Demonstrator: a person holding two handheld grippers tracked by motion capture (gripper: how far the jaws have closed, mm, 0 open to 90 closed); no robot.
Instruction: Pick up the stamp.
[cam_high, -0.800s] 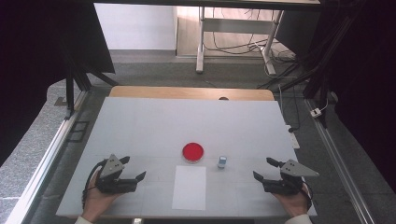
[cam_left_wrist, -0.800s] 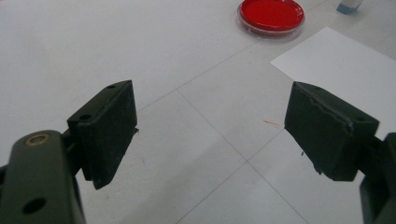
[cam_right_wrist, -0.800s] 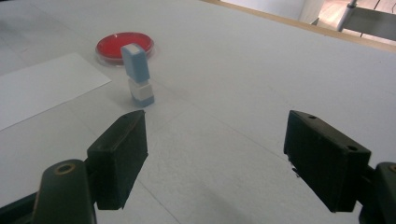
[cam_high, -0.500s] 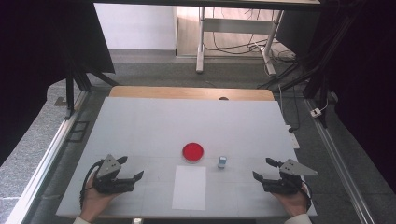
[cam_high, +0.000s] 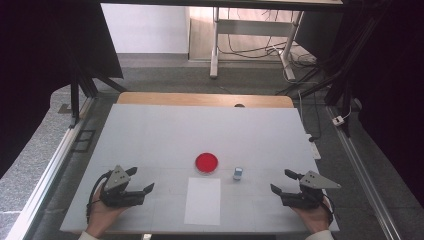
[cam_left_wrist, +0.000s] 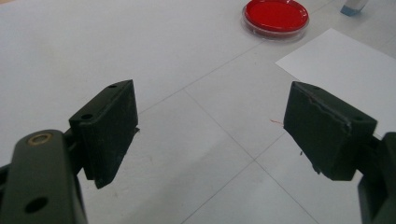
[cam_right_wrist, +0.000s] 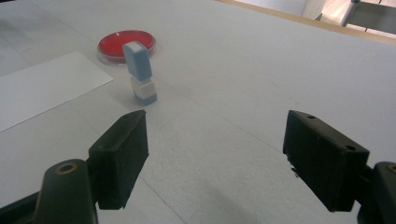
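Both tools rest low at the near table edge, apparently staged before any reach. The left gripper (cam_high: 136, 189) and right gripper (cam_high: 283, 187) stand with jaws wide apart, nothing between them. The small blue-and-white upright block (cam_high: 238, 173) stands just right of the red petri dish (cam_high: 206, 162), beyond the white paper sheet (cam_high: 202, 201). Bare table (cam_high: 165, 135) surrounds all three; approach from either side looks unobstructed.

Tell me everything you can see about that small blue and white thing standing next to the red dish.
The small blue-and-white object stands upright on the white table, just right of the red dish and beyond the paper sheet's far right corner. It looks like plastic: a blue upper part with a white top face, a white block below, a blue base. Nothing else touches it.
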